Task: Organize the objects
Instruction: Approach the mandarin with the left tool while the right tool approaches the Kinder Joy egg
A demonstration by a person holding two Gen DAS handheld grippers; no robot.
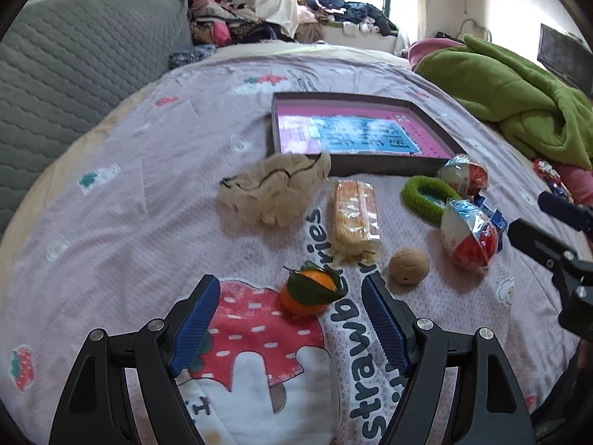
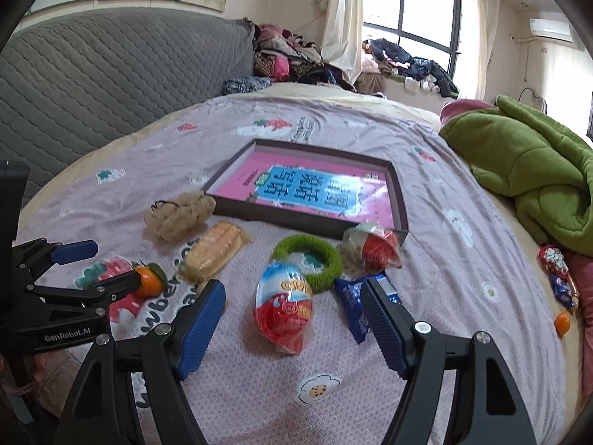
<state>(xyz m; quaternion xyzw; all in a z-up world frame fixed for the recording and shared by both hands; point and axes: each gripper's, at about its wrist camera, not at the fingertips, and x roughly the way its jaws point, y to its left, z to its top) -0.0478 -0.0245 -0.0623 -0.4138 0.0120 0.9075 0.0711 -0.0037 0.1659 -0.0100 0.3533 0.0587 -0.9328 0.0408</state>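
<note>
Fruit is sitting straight ahead of the left gripper [image 1: 289,307]: a small orange [image 1: 305,294] with leaves on top, lying on the bed cover [image 1: 148,193] near its front edge, between the wide-apart blue pads [image 1: 196,322] but not touching them. It is looking light, round and firm, likely to roll on the soft quilt, so a hold across its middle, below the leaves, is seeming safest. The right gripper [image 2: 292,319] is also standing apart and holding nothing, hanging over a wrapped toy egg [image 2: 283,307], whose crinkly film is probably slippery; gripping its broad belly is looking wiser than its loose wrapper ends. A second egg [image 2: 370,246] is resting against the near right corner of the shallow box [image 2: 307,222], which is lying mid-bed and is probably where these things are going.
</note>
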